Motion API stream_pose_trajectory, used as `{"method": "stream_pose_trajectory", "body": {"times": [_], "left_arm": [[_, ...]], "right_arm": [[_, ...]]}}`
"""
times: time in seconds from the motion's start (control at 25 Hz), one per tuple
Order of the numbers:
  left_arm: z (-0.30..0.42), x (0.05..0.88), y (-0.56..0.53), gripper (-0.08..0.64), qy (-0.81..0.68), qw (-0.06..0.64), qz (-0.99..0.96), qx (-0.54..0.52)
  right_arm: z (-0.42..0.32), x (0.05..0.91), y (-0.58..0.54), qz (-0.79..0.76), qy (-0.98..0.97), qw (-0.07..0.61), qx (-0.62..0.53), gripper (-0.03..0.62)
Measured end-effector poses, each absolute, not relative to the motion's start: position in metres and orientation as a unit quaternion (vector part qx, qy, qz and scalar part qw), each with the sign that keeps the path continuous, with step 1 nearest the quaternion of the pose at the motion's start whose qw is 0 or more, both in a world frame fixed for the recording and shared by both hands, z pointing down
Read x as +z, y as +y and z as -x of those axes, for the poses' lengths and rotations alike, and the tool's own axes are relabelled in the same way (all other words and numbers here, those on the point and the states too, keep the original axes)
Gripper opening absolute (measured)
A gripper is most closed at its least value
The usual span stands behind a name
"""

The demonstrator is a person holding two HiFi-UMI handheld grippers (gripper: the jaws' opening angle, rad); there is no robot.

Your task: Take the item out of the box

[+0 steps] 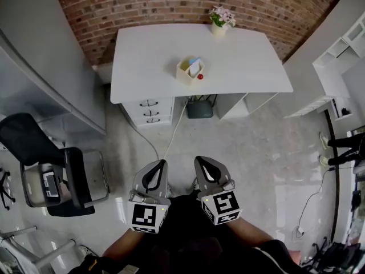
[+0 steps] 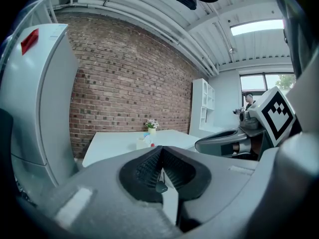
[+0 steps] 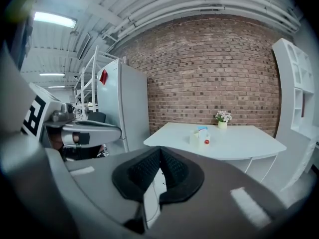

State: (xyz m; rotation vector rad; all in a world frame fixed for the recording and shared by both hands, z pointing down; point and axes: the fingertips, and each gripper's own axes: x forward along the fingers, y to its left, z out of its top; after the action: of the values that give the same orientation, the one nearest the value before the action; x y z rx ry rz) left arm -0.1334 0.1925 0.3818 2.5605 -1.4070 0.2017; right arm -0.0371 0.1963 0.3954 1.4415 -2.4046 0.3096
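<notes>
A small cream box (image 1: 189,70) stands near the middle of the white table (image 1: 148,56), far ahead of me, with a blue-and-white item upright inside it. A red ball (image 1: 200,77) lies on the table against the box's right side. My left gripper (image 1: 162,164) and right gripper (image 1: 200,160) hang side by side over the floor, well short of the table, both shut and holding nothing. The left gripper view shows the box (image 2: 143,143) beyond the shut left gripper (image 2: 160,151). In the right gripper view the box (image 3: 198,137) and ball (image 3: 206,142) lie past the right gripper (image 3: 159,151).
A flower pot (image 1: 221,20) stands at the table's back edge by the brick wall. Drawers (image 1: 149,112) sit under the table, with a cable trailing over the floor. An office chair (image 1: 43,158) and grey cabinet (image 1: 45,67) are left, white shelves (image 1: 342,47) and a person's legs (image 1: 342,147) right.
</notes>
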Motion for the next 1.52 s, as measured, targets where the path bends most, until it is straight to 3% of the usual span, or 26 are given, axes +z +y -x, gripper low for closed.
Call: {"method": "stream_pose_trajectory", "body": {"times": [0.72,1.52], "left_arm": [[0.154,0.394,0.168,0.005,-0.507,0.120,-0.850,0.073],[0.087,0.389,0.034,0.005,-0.527,0.113,-0.835,0.109]], "right_arm": [[0.057,0.404,0.167,-0.478,-0.855,0.169,0.109,0.002],[-0.001,0.410,0.034,-0.450,-0.871,0.167,0.107,0.002]]}}
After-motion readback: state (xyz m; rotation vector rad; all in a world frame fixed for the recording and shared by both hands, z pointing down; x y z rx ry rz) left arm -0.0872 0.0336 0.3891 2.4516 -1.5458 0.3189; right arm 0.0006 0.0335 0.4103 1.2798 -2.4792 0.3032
